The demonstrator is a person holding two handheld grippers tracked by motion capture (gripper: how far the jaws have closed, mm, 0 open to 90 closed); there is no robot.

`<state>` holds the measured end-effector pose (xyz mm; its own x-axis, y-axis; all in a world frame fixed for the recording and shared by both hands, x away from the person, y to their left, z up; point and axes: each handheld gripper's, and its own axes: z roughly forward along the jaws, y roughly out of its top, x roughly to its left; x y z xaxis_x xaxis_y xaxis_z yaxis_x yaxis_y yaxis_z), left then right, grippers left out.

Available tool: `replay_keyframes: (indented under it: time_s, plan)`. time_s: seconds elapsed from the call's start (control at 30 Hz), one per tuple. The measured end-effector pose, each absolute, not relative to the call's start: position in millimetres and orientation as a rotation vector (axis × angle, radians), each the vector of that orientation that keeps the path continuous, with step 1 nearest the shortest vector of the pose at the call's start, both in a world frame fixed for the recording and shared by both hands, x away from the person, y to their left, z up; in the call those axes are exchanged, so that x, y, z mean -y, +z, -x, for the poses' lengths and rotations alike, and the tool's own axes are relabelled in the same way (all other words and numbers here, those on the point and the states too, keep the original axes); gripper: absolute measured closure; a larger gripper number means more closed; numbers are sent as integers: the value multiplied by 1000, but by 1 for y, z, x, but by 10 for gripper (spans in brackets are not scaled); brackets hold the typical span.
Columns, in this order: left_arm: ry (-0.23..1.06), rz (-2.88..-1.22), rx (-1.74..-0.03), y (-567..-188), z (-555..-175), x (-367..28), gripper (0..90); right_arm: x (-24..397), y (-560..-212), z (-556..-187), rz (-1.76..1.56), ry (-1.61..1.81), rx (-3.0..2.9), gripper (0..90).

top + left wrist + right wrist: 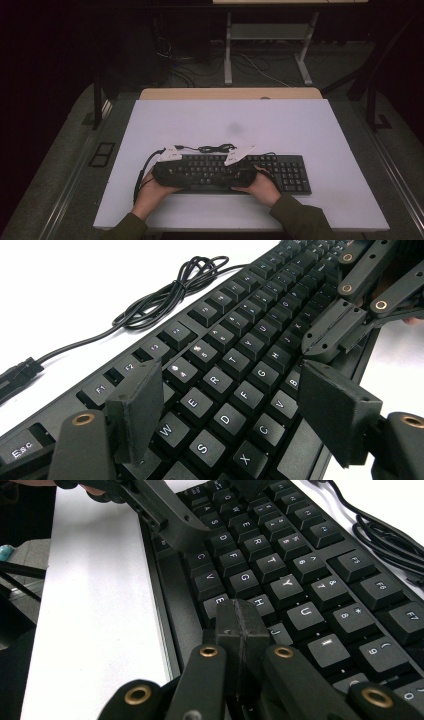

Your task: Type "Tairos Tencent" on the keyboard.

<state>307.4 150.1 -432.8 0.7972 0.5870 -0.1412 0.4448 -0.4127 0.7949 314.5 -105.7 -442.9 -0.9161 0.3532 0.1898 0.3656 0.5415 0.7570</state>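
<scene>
Right gripper, jaws pressed together as one tip for tapping keyboard keys, we note; left gripper parted, empty, hovering.

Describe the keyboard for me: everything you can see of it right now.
The keyboard is a black, full-size board of matte plastic with white legends and a number pad at its right end. It lies flat near the front edge of the white table, long side toward the person. Its black cable lies bundled behind it. The left gripper hovers open over the letter keys; the right gripper, shut, tips down at the keys near H.
</scene>
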Motion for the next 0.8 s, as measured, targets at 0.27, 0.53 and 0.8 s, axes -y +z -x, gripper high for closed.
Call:
replay_keyframes:
  time_s: [0.27, 0.53, 0.8]
  plan:
    - [198, -2067, -771, -432, -307, -151, 264, 111, -440, -316, 670, -1413, 2688, 776]
    - [200, -2069, -767, -432, -307, -151, 265, 118, -439, -319, 709, -1470, 2636, 511]
    - [202, -2068, -764, -431, -307, -152, 266, 127, -437, -323, 747, -1516, 2622, 346]
